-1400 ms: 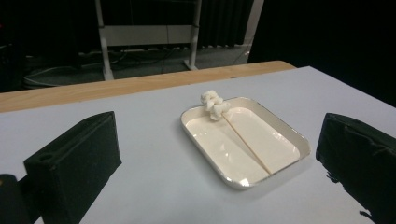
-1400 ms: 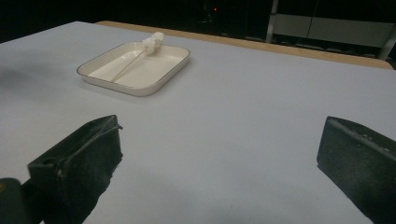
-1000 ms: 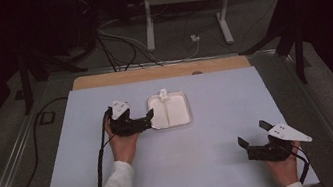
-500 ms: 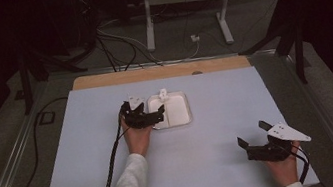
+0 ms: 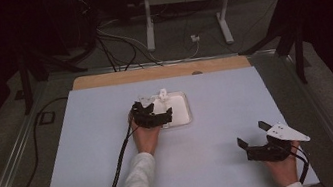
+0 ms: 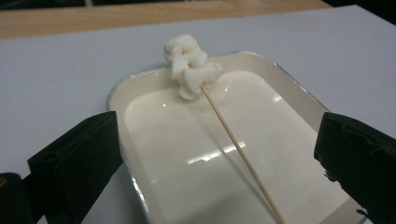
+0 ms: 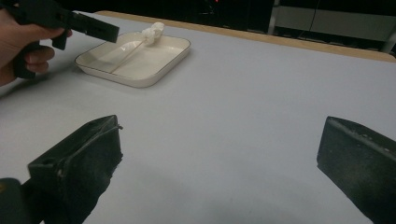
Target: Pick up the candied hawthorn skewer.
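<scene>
Left gripper (image 5: 153, 114) over tray (image 6: 299, 100), jaws wide, empty.
Skewer (image 6: 233, 142) lies in tray, its near end cut off; right gripper (image 5: 258, 140) well apart, wide, empty.

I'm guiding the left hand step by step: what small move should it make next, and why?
Probably lower the left gripper and close its open fingers on the skewer, which lies between them in the white tray, marshmallows at its far end.

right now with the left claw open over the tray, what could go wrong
The thin wooden skewer lies loose in the glossy white rectangular tray, so the open left claw could knock it sideways. Its white marshmallow lump leans on the tray's rim and might roll out. A jaw could also catch the rim and shift the tray.
</scene>
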Demonstrator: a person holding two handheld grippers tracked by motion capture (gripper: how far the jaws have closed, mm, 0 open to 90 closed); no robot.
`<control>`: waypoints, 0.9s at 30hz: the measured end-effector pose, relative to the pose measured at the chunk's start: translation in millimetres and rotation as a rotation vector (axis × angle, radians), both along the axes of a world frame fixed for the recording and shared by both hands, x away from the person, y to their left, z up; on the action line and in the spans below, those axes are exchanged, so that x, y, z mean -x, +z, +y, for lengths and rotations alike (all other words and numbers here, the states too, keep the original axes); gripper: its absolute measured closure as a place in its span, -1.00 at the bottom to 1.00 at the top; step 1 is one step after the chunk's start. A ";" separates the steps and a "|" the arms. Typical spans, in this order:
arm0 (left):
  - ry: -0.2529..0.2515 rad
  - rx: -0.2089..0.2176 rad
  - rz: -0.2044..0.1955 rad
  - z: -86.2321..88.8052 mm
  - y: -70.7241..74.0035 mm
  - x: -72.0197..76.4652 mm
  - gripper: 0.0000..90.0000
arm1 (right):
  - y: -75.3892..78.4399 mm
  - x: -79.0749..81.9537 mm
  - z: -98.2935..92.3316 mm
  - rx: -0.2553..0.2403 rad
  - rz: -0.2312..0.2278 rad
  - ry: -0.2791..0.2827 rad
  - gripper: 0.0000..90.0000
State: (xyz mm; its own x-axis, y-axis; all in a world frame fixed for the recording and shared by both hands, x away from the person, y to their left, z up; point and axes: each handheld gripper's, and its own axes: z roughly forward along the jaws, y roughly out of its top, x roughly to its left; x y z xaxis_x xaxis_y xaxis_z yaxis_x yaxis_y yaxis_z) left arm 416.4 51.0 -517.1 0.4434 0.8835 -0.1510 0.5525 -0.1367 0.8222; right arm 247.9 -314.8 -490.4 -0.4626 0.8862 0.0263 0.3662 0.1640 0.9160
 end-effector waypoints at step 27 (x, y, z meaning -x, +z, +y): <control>0.005 -0.169 0.107 -15.6 -6.6 -9.4 0.99 | -0.8 0.0 0.4 0.014 0.003 -0.003 -1.00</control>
State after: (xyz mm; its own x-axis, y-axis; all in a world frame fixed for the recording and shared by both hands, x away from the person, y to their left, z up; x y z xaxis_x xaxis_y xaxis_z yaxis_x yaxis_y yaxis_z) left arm 425.8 35.4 -523.7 0.4281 0.9025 -0.0469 0.6367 -0.2644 0.7243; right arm 247.9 -314.4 -491.3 -0.4597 0.8880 0.0150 0.3696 0.1759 0.9124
